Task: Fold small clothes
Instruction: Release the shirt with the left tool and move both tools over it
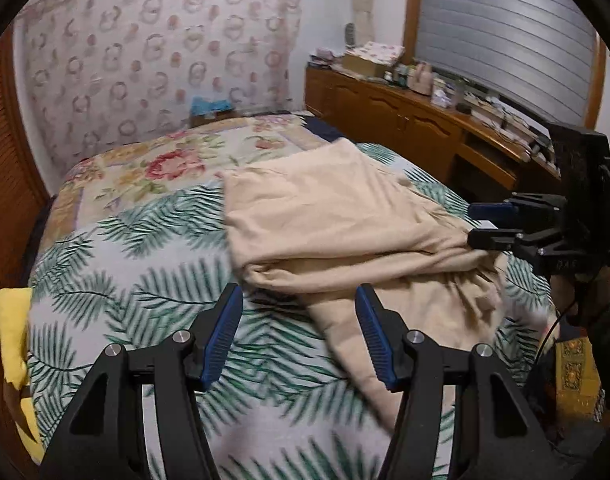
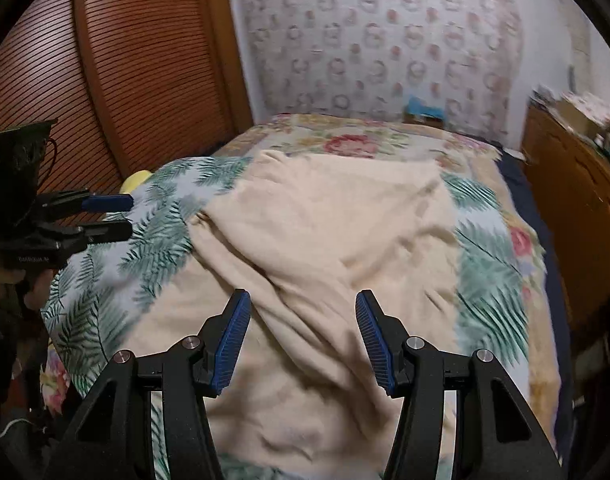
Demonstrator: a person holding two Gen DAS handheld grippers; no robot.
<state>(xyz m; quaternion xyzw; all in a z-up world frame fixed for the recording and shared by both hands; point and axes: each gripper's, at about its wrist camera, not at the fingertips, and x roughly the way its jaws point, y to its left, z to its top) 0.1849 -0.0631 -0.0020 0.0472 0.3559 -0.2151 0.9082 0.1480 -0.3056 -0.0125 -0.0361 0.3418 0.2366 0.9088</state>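
Both the left tongs [image 1: 299,334] and the right tongs [image 2: 303,338] stand apart with nothing between their pads, above the beige garment [image 2: 325,240] that lies crumpled on the bed [image 1: 145,280]. For a neat fold, each should probably take one corner or edge, pinching a single layer, and pull the cloth flat first.

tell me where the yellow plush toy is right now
The yellow plush toy sits at the far left edge of the left wrist view, against the side of the leaf-print bedspread, well away from the beige garment.
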